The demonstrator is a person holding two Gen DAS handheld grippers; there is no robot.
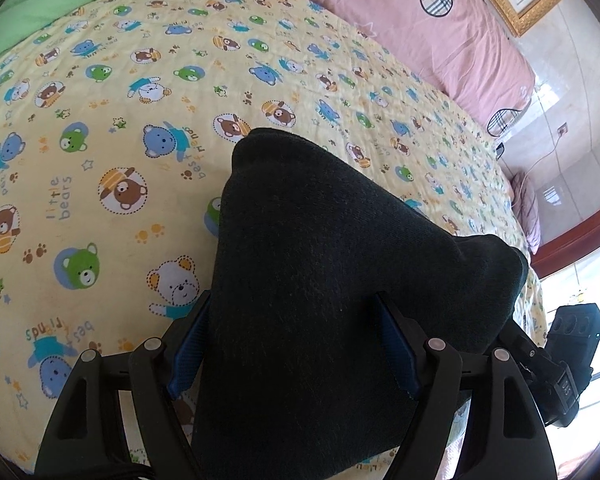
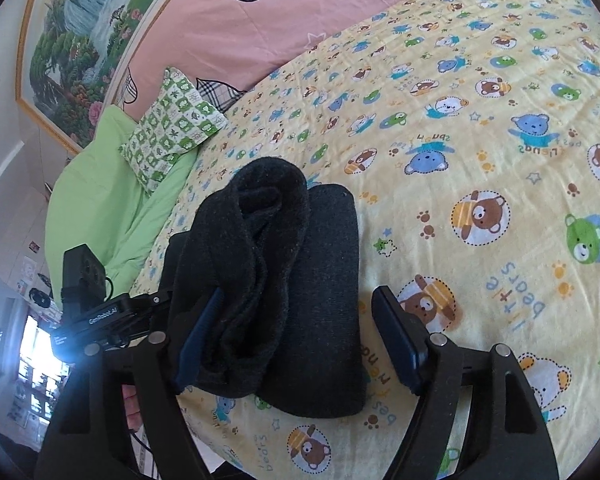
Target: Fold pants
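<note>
Left gripper [image 1: 294,344]: jaws spread wide; the dark pants [image 1: 339,280] fill the whole gap between the blue pads [image 1: 190,350], and the cloth lies against the inner faces of both. Whether the pads press on the fabric or it only rests there cannot be told.
Pants, left wrist view: a thick black bundle rising from between the fingers and reaching forward over the yellow bear-print sheet [image 1: 100,140].
Pants, right wrist view: folded pants [image 2: 292,280] lie on the sheet near the bed's edge, a flat layer below and a rolled, bunched layer on top toward the left.
Right gripper [image 2: 298,340]: jaws stand well apart. The left pad [image 2: 198,340] touches the bunched roll; the right pad [image 2: 395,340] stands clear of the cloth, over the sheet.
Backdrop: pink quilt [image 2: 240,28], green blanket [image 2: 100,200], green patterned pillow [image 2: 172,128], framed landscape painting [image 2: 80,40].
</note>
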